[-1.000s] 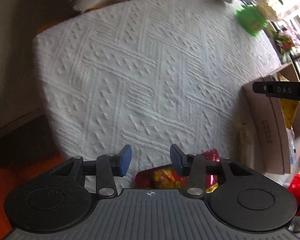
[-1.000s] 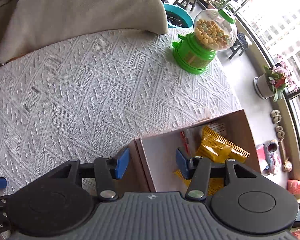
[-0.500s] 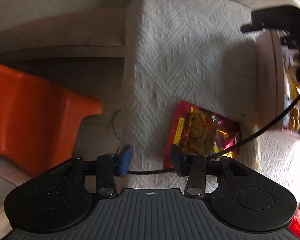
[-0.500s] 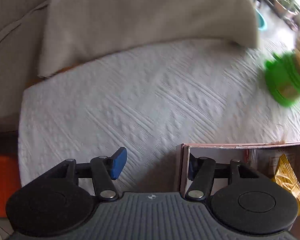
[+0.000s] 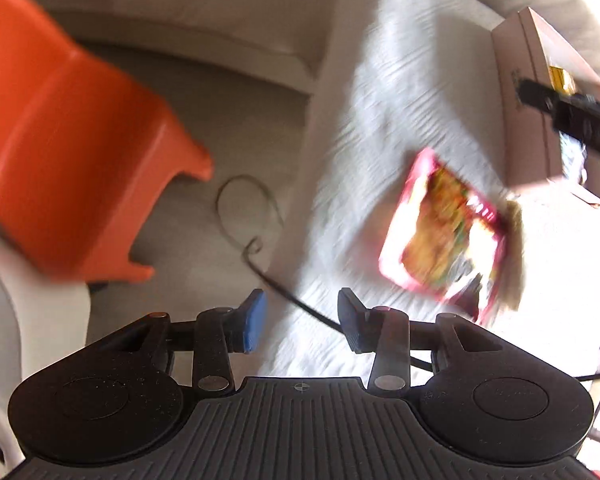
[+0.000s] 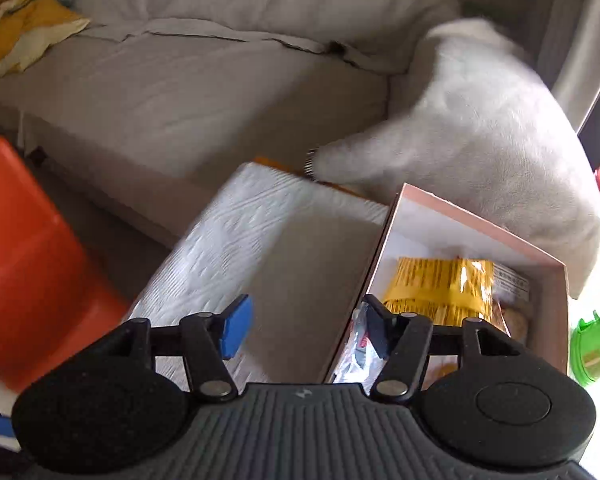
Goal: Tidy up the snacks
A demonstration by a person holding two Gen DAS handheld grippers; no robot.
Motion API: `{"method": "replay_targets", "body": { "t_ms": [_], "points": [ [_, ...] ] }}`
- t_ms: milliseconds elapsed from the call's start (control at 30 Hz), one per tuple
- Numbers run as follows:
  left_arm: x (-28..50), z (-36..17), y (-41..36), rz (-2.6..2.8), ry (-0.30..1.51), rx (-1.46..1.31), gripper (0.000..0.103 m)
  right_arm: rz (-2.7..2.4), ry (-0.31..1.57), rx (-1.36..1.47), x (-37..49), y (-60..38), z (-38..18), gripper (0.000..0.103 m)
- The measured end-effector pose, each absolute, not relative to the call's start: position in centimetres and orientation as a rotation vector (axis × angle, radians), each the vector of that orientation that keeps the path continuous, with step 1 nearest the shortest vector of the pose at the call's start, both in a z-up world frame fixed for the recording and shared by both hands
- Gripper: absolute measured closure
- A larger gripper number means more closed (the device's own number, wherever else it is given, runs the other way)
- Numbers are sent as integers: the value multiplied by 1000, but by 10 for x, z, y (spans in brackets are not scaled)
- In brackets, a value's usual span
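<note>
One red snack packet (image 5: 446, 236), one box (image 6: 476, 240)

A white woven cloth (image 6: 236, 236) with a raised, rough pattern is seen over the table. The red snack packet (image 5: 444, 232) is of glossy film, as is the yellow packet (image 6: 440, 284). The box (image 6: 380, 248) is of matt pinkish cardboard. The orange stool (image 5: 60, 128) is of smooth plastic. A soft, fleecy blanket (image 6: 480, 120) and matt grey sofa fabric (image 6: 180, 92) are shown.

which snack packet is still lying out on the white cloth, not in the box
The red packet. It lies flat on the white cloth beside the cardboard box, while the yellow packet already sits inside the box.
</note>
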State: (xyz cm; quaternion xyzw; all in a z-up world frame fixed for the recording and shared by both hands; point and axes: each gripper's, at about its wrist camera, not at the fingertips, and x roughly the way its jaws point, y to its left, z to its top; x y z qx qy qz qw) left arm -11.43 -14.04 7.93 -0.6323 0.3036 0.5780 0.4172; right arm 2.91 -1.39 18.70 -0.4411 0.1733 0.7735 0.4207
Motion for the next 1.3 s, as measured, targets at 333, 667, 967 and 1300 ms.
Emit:
{"method": "replay_targets", "body": {
  "t_ms": [333,667,967,1300],
  "points": [
    [-129,99,-168,1450,640,-1520,59,1911,356,-1090,38,-79,196,41],
    [-92,91,-74,1301,503,-1375,59,1897,535,-1274,70,-121,171,42],
    [-40,56,-42,1423,690,-1233,77,1852,587,-1378,104,-87,130,59],
    [-9,56,-158,1548,490,-1529,78,1958,681,-1467,185,-68,121,59]
  ]
}}
